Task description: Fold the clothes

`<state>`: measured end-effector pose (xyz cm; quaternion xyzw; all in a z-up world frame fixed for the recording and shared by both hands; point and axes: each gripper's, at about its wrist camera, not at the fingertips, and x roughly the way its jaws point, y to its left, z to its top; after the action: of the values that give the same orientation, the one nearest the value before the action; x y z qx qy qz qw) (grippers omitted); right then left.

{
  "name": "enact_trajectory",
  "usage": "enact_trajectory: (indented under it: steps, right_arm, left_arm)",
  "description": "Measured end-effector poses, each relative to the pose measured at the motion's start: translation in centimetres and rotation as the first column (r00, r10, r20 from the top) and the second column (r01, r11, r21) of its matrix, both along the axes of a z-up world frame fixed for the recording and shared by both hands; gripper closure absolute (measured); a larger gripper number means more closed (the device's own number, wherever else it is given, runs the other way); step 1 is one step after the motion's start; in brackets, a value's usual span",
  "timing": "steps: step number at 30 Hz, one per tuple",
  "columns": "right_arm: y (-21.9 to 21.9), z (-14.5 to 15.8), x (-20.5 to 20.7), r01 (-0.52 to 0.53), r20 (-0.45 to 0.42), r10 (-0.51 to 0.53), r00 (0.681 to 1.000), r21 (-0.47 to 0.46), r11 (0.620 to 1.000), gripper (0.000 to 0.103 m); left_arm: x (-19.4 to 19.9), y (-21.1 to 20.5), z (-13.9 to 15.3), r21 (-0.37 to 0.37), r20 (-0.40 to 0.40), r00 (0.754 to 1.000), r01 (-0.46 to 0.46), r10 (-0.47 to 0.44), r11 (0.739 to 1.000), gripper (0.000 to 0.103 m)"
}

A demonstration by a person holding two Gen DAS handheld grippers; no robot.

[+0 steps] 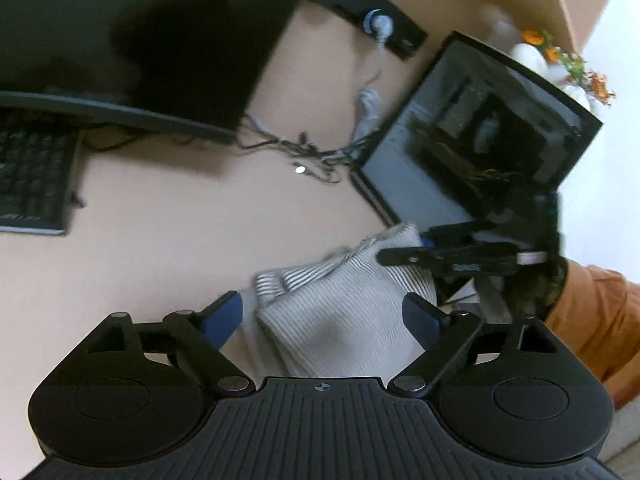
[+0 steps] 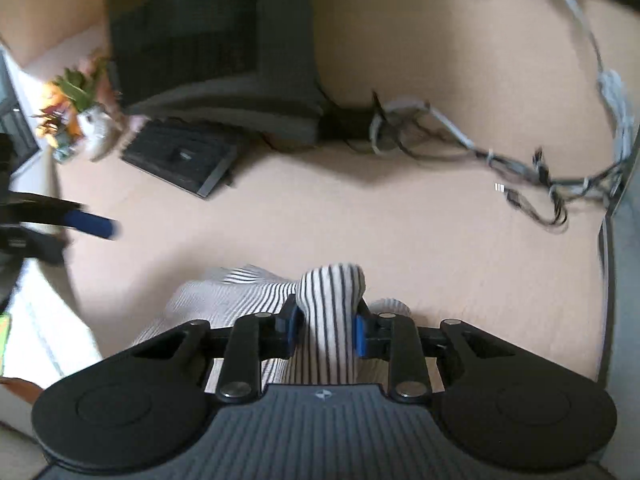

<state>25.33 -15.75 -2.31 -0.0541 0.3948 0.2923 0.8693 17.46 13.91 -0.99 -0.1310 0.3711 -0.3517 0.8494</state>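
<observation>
Striped fabric bunched tight between the blue pads, that is the right gripper [image 2: 326, 330] clamped on a fold of the black-and-white striped garment [image 2: 332, 292], with a puffed knob of cloth poking out past the fingertips. The rest of that garment trails back under the gripper onto the light wooden desk [image 2: 320, 216]. Over on the other side, the left gripper [image 1: 322, 314] hangs with its jaws spread wide apart, holding nothing, the striped cloth [image 1: 340, 300] lying on the desk between and beyond them. From the left wrist view the right gripper [image 1: 404, 250] shows side-on, pinching the garment's far edge. Behind sit a keyboard [image 1: 32, 176], a monitor [image 1: 120, 40], a tangle of cables [image 2: 520, 176] and a dark PC case [image 1: 480, 132].
</observation>
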Motion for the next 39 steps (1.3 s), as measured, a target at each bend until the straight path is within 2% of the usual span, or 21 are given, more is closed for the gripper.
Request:
enact_trajectory:
  steps: [5, 10, 12, 14, 18, 20, 23, 28, 31, 32, 37, 39]
  right_arm:
    - [0.7, -1.8, 2.6, 0.064, -0.039, -0.063, 0.997, 0.020, 0.998, 0.076]
    - [0.9, -2.8, 2.6, 0.127, -0.024, -0.127, 0.992, 0.010, 0.992, 0.069]
    - [0.7, -2.4, 2.0, 0.181, -0.003, -0.181, 0.983, 0.018, 0.983, 0.058]
    - [0.4, -2.0, 1.3, 0.240, 0.019, -0.240, 0.971, 0.031, 0.970, 0.046]
    - [-1.8, 0.5, -3.6, 0.362, 0.076, -0.367, 0.927, 0.075, 0.929, 0.040]
    - [-3.0, 1.6, -6.3, 0.426, 0.087, -0.434, 0.897, 0.102, 0.899, 0.035]
    - [-4.6, 0.9, -10.1, 0.543, -0.010, -0.548, 0.837, 0.150, 0.826, 0.023]
    - [-5.7, -2.5, -14.1, 0.692, -0.242, -0.648, 0.722, 0.245, 0.679, 0.023]
    - [-5.0, -4.7, -14.4, 0.738, -0.331, -0.660, 0.675, 0.290, 0.609, 0.024]
    - [-4.8, -4.9, -14.1, 0.741, -0.334, -0.661, 0.671, 0.291, 0.605, 0.026]
    - [-4.9, -4.7, -12.2, 0.710, -0.285, -0.651, 0.704, 0.266, 0.652, 0.039]
    - [-4.9, -4.7, -11.4, 0.697, -0.265, -0.645, 0.717, 0.256, 0.670, 0.042]
  left_arm:
    - [0.9, -0.9, -0.6, 0.035, 0.002, 0.999, 0.047, -0.047, 0.998, 0.012]
    - [3.3, -6.6, -0.6, 0.145, 0.086, 0.984, 0.139, -0.153, 0.980, 0.012]
    - [4.1, -8.4, -1.2, 0.193, 0.093, 0.979, 0.162, -0.182, 0.968, 0.014]
    - [4.7, -9.4, -1.8, 0.220, 0.084, 0.976, 0.177, -0.200, 0.959, 0.022]
    - [5.9, -11.3, -3.0, 0.273, 0.065, 0.970, 0.207, -0.233, 0.939, 0.023]
    - [6.5, -12.2, -3.7, 0.299, 0.055, 0.967, 0.223, -0.250, 0.928, 0.023]
    - [7.1, -12.9, -4.3, 0.316, 0.046, 0.962, 0.242, -0.270, 0.917, 0.023]
    - [7.5, -12.4, -4.9, 0.292, 0.039, 0.957, 0.265, -0.288, 0.919, 0.023]
    - [7.8, -12.2, -5.2, 0.291, 0.037, 0.953, 0.277, -0.300, 0.916, 0.022]
    - [7.9, -12.0, -5.3, 0.291, 0.033, 0.952, 0.283, -0.305, 0.914, 0.021]
    - [8.2, -11.1, -6.1, 0.281, -0.002, 0.952, 0.293, -0.305, 0.914, 0.022]
    - [8.2, -10.8, -6.4, 0.259, -0.026, 0.960, 0.275, -0.278, 0.926, 0.023]
